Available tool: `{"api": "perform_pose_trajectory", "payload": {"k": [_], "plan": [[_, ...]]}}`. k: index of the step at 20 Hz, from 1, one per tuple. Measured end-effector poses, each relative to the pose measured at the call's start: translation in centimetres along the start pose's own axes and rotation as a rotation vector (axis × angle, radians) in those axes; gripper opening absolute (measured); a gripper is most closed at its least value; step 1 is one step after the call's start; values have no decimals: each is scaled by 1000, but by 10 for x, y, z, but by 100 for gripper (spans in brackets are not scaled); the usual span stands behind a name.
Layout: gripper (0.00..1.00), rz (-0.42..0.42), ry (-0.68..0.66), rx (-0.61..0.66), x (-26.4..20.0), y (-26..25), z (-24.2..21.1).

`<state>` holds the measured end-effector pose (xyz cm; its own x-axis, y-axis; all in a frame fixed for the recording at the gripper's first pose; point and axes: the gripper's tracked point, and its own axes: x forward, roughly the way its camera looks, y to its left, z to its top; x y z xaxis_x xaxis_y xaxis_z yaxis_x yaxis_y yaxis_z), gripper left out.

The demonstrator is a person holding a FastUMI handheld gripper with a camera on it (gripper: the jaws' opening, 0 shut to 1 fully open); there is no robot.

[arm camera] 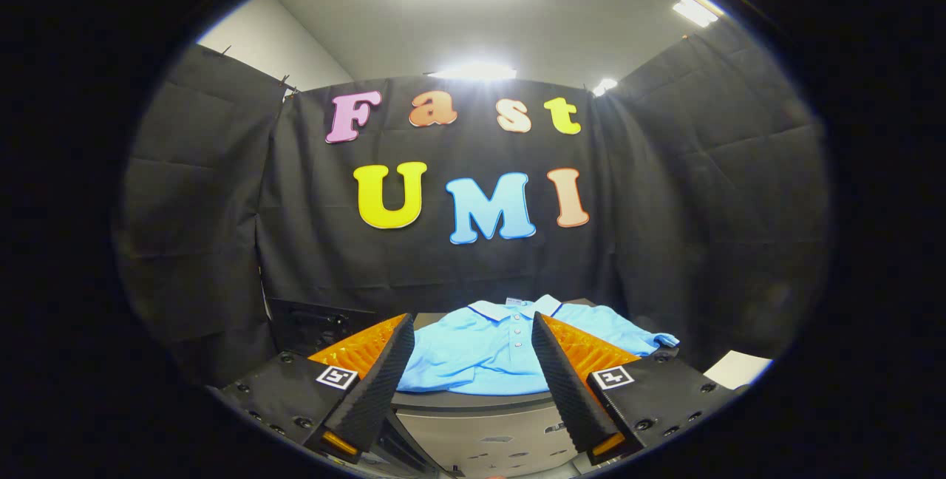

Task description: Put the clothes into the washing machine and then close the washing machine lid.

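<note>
Shirt (484,350) beyond gripper (473,327) (fingers apart)

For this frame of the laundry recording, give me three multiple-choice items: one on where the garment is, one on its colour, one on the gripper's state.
1. Where does the shirt lie relative to the gripper?
A. Clamped between both fingers
B. Spread flat on a surface just ahead of and beyond the fingers
C. Hanging on the booth wall

2. What colour is the shirt?
A. Light blue with a white collar
B. Red with a black collar
C. Plain yellow

3. How do the gripper's fingers stand?
A. Shut on the shirt
B. Shut on nothing
C. Open, apart, holding nothing

Key: 1 B, the shirt lies flat on the dark top past the fingertips. 2 A, the body is light blue and the collar white with a dark edge. 3 C, a wide gap shows between the fingers and neither presses on the cloth.
</note>
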<state>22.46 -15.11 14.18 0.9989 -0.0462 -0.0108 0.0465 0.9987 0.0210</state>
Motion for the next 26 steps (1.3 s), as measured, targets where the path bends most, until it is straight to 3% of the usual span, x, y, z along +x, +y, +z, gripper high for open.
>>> {"api": "perform_pose_trajectory", "payload": {"k": [6,16,26], "plan": [[97,4,163,-36,60,-33,-18],[97,46,382,-47,138,-37,-37],[97,24,620,-56,188,-48,-84]]}}
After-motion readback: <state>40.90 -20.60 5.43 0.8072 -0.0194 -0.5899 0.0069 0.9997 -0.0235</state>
